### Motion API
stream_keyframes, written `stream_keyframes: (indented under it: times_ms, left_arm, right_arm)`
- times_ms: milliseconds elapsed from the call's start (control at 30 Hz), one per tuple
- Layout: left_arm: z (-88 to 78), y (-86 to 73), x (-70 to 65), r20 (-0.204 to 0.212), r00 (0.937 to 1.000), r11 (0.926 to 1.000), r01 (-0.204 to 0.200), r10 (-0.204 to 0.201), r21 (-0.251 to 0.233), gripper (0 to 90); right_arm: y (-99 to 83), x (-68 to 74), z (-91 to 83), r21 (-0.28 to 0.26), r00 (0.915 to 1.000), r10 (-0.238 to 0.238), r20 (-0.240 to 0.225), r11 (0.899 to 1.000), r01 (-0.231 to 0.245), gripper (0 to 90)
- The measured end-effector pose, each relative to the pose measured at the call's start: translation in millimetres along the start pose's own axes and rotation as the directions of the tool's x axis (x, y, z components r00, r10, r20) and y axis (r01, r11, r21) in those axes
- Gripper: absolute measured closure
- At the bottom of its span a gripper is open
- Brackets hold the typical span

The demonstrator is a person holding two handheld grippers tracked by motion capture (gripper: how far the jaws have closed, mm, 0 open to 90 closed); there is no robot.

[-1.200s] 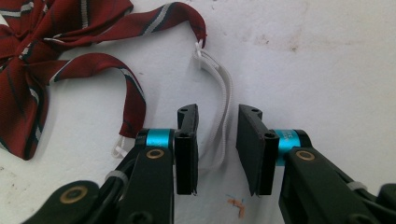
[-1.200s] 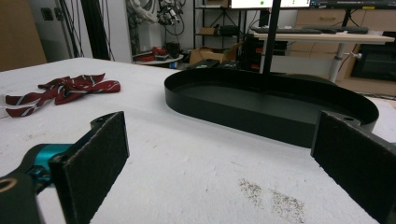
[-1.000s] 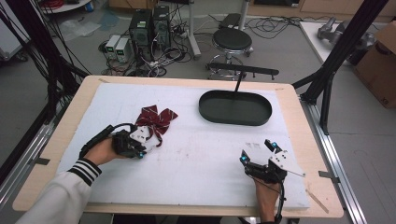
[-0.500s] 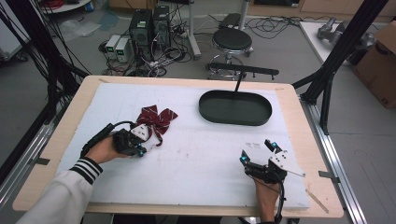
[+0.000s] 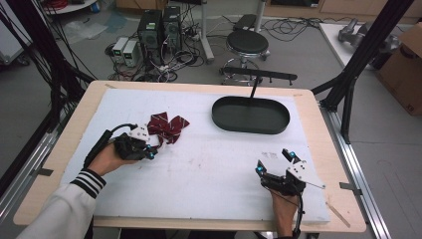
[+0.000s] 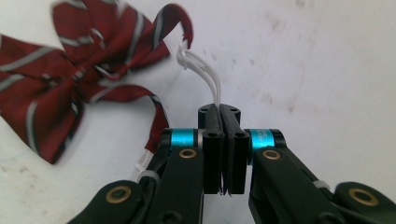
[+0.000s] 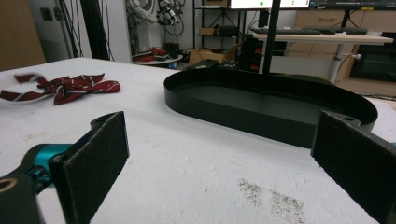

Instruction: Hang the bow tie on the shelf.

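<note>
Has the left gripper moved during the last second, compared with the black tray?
Yes, slightly. The left gripper, shut on the bow tie's white strap, has shifted toward the black tray, and the bow tie came along.

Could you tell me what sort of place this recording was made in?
Most likely a robotics or data-collection lab: a padded worktable framed by black metal struts, desktop computers with tangled cables on the floor behind it, and desks with keyboards in the right gripper view.

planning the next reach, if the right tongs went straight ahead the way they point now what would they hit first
Most likely the near wall of the black oval tray: the right tongs, open, point straight at it over bare white table cover. The red bow tie lies well off to the side. Depth is hard to judge.
</note>
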State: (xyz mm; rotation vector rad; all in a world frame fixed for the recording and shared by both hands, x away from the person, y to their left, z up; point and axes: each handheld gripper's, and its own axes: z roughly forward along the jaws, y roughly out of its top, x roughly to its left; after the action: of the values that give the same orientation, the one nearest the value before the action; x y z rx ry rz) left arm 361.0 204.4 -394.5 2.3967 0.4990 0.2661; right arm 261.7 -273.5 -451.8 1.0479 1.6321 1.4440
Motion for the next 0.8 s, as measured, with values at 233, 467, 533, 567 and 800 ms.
stream_keyframes:
  times_ms: [233,467,533,567,800]
  left_arm:
    - [-16.4,6.2,2.2,-0.047,0.9977,0.9812,0.039,-0.049,-0.189,87.6]
    - [-29.0,17.7,3.0,-0.076,0.9926,0.9431,0.065,-0.094,-0.326,87.6]
    - [-31.4,21.0,4.0,-0.088,0.9913,0.9356,0.061,-0.097,-0.348,87.6]
    - [-32.2,22.8,4.5,-0.09,0.991,0.9304,0.06,-0.099,-0.362,87.6]
    - [-37.4,40.5,11.0,-0.101,0.9876,0.8918,0.063,-0.12,-0.448,87.7]
  right_arm:
    - [0.0,0.0,0.0,0.0,1.0,0.002,0.001,1.0,-0.002,3.1]
    - [0.0,0.1,-0.1,0.001,1.0,0.003,0.001,1.0,-0.003,3.1]
    - [0.0,0.2,-0.1,0.001,1.0,0.003,0.002,1.0,-0.003,3.1]
    - [0.0,0.1,-0.1,0.001,1.0,0.003,0.001,1.0,-0.003,3.1]
    - [-0.1,0.2,-0.3,0.002,1.0,0.008,0.002,1.0,-0.008,3.1]
